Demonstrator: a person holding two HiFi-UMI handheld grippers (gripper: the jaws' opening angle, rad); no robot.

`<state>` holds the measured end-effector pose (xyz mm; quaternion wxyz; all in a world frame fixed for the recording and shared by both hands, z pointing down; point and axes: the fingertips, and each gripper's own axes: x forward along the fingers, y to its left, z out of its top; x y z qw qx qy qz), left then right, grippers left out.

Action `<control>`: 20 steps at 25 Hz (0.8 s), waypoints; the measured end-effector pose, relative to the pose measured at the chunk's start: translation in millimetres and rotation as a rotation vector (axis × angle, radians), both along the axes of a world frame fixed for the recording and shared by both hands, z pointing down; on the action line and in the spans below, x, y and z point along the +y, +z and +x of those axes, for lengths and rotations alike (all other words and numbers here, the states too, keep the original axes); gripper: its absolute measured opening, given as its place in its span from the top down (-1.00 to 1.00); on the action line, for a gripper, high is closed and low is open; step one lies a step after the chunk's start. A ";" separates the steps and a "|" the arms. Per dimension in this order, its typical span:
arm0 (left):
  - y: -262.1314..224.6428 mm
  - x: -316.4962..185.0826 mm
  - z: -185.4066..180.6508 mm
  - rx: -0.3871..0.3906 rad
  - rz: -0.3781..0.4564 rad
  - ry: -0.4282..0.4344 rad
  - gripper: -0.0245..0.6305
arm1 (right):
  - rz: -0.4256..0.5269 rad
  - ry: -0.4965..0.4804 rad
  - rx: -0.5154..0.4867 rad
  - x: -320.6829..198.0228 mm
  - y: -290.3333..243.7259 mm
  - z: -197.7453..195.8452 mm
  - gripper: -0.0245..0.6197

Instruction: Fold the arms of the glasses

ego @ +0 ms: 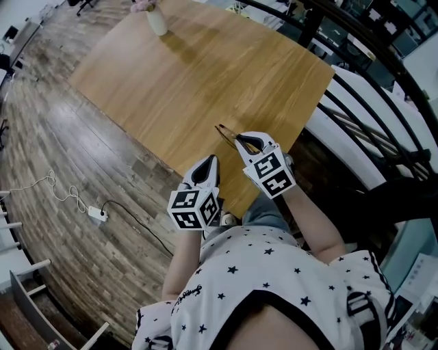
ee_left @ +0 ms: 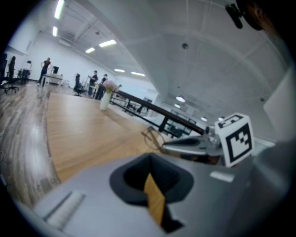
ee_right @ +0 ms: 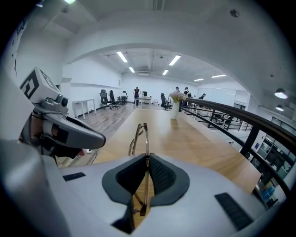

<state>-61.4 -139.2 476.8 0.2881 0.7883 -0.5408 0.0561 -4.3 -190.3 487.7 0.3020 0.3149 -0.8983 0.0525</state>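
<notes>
Thin-framed glasses [ego: 226, 134] stick out over the near edge of the wooden table [ego: 205, 75], with my right gripper [ego: 241, 141] shut on them. In the right gripper view the frame [ee_right: 141, 136] runs straight out between the pads, which press on it, and the right gripper [ee_right: 147, 159] holds it edge-on. My left gripper [ego: 211, 160] hovers just left of it off the table's edge, shut with nothing in it. The left gripper view shows the left gripper [ee_left: 150, 173] with its jaws together, the glasses [ee_left: 151, 137] ahead to the right, and the right gripper [ee_left: 185, 144] beside them.
A vase of flowers [ego: 156, 19] stands at the table's far end. A black railing [ego: 369, 75] runs along the right side. On the wood floor to the left lies a power strip [ego: 97, 214] with cables. People stand far off in the room [ee_left: 95, 83].
</notes>
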 end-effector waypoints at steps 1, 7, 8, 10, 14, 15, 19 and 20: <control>2.3 -0.8 -0.2 0.003 -0.008 -0.002 0.91 | -0.006 -0.001 0.006 -3.2 3.7 -0.1 0.86; 14.4 -5.3 -2.9 0.013 -0.047 -0.014 0.91 | -0.040 -0.015 0.047 -18.0 26.9 0.8 0.86; 17.4 -5.9 -3.8 0.013 -0.053 -0.017 0.91 | -0.043 -0.016 0.055 -20.5 30.8 1.3 0.86; 22.9 -6.9 -6.6 0.012 -0.064 -0.022 0.91 | -0.048 -0.020 0.067 -24.9 38.0 0.5 0.86; 30.9 -8.7 -7.7 0.013 -0.088 -0.027 0.91 | -0.066 -0.024 0.093 -32.2 51.3 3.4 0.86; 32.5 -9.5 -7.1 0.013 -0.094 -0.025 0.91 | -0.071 -0.024 0.099 -33.9 54.1 4.2 0.86; 36.8 -10.9 -3.6 0.020 -0.111 -0.019 0.91 | -0.089 -0.035 0.119 -35.3 63.2 5.3 0.86; 36.9 -12.1 -2.2 0.024 -0.114 -0.019 0.91 | -0.093 -0.039 0.123 -35.8 64.6 5.9 0.86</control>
